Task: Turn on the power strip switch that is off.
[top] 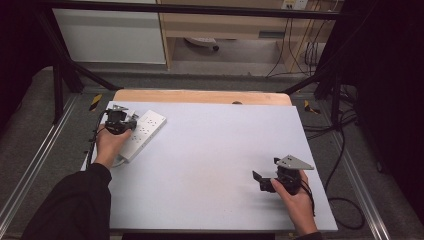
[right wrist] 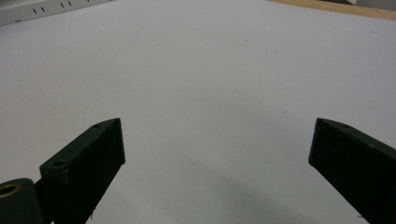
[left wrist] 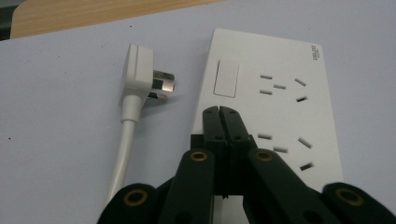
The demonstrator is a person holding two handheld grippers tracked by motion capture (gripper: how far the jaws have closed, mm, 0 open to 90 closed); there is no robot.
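A white power strip (top: 142, 133) lies at the left of the white table top (top: 210, 160). In the left gripper view the power strip (left wrist: 280, 107) shows a rocker switch (left wrist: 226, 78) and several sockets. Its white plug (left wrist: 137, 74) lies on its side just left of the strip, prongs pointing toward it, with the cord (left wrist: 122, 154) running back toward me. My left gripper (left wrist: 220, 110) hovers over the strip's left edge, jaws shut with nothing between them. My right gripper (top: 260, 181) rests at the right front of the table, and the right gripper (right wrist: 217, 140) is wide open over bare surface.
A wooden table edge (top: 200, 96) shows beyond the white top. Black frame bars (top: 65, 75) and cables (top: 345, 150) stand around the table. A strip's edge (right wrist: 46, 11) sits far off in the right gripper view.
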